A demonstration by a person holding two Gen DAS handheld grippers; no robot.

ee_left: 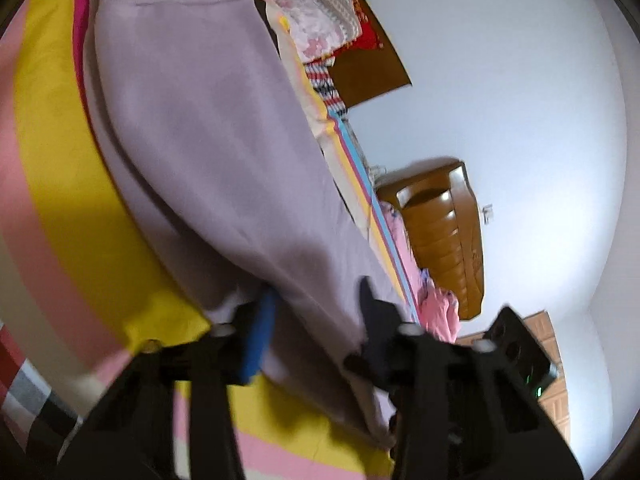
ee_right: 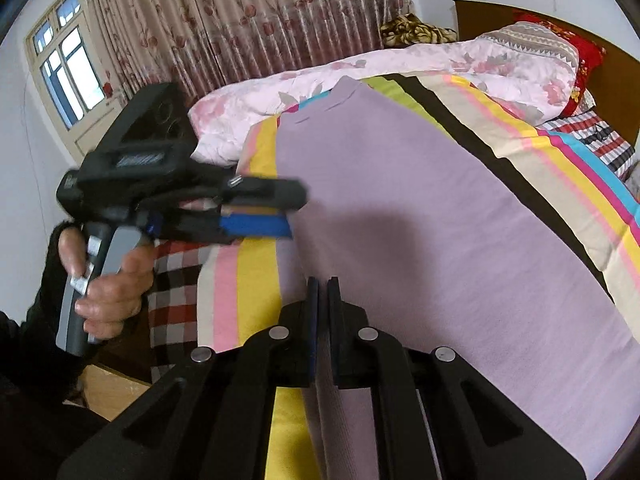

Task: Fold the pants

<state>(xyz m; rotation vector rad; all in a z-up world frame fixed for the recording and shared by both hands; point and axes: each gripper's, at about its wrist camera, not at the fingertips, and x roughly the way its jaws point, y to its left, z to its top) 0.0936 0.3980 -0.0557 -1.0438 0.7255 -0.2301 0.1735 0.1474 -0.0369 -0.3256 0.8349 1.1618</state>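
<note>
Lilac pants (ee_right: 420, 216) lie flat on a striped bedsheet (ee_right: 256, 280), waistband at the far end; they also show in the left wrist view (ee_left: 200, 128). My right gripper (ee_right: 323, 292) is shut on the near edge of the pants, with fabric pinched between its fingers. My left gripper (ee_left: 316, 304) is open, its jaws on either side of the pants' edge; from the right wrist view it (ee_right: 294, 212) sits at the pants' left edge with a narrow gap between the blue pad and the black finger.
A pink floral quilt (ee_right: 360, 80) is bunched at the far side of the bed. A wooden headboard (ee_right: 616, 92) and red pillow (ee_right: 580, 52) are at the right. A curtain (ee_right: 240, 12) and window (ee_right: 64, 64) lie behind. A wooden cabinet (ee_left: 444, 228) stands by the wall.
</note>
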